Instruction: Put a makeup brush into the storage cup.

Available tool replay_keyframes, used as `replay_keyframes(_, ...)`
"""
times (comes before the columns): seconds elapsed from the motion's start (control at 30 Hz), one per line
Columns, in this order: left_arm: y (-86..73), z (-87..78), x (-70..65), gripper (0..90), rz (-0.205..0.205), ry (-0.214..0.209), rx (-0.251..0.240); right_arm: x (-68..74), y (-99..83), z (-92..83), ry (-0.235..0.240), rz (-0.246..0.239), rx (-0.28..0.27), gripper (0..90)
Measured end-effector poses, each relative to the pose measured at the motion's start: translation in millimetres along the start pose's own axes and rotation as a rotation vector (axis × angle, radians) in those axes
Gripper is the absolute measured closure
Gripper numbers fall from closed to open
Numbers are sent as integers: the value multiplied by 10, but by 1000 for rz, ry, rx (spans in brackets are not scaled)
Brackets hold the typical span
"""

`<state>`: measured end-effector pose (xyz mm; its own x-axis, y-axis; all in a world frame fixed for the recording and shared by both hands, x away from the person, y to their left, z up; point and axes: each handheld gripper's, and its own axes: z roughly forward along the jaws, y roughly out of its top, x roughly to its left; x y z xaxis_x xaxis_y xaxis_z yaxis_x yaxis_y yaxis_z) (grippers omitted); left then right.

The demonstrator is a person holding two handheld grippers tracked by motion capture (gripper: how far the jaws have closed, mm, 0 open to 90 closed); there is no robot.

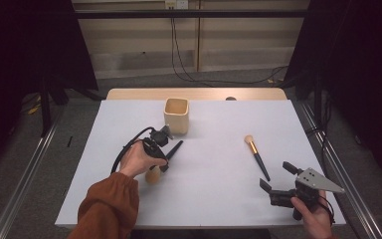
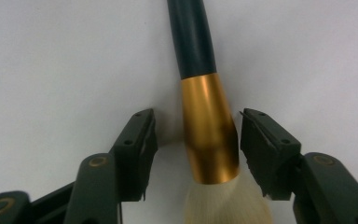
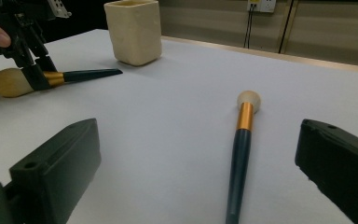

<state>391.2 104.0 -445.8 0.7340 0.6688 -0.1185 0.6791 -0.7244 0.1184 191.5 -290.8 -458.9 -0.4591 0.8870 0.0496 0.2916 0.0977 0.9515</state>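
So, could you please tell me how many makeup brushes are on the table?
2. The large brush lies between the left gripper jaws, near the cream cup. The slim brush lies at the right, ahead of the right gripper.

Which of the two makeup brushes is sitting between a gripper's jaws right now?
The big-headed brush near the cup: the left gripper straddles its gold band. The slimmer brush lies untouched.

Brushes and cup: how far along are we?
Nothing looks done: the cup shows no brush in it. In hand: the left gripper straddles the large brush at its gold ferrule, pads not yet touching. Left: the small brush lies untouched on the table, ahead of the open right gripper.
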Motion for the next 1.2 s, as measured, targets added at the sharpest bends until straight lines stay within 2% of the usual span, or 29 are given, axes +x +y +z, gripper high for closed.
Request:
replay_keyframes(0.27, 5, 4, -37, 520, 2, 35, 7, 4, 0, 8, -2, 2, 2, 2)
replay_keyframes(0.43, 7, 0, -63, 643, 9, 37, 13, 5, 0, 8, -5, 6, 3, 2)
replay_keyframes(0.67, 14, -1, -78, 655, 11, 48, 17, 4, -1, 8, -6, 9, 3, 2)
replay_keyframes(0.9, 1, -18, -41, 658, 3, 28, 10, 2, -1, 9, -8, 11, 3, 1)
replay_keyframes(1.2, -35, -95, 6, 659, -20, 26, -26, -2, -3, 8, -8, 10, 3, 2)
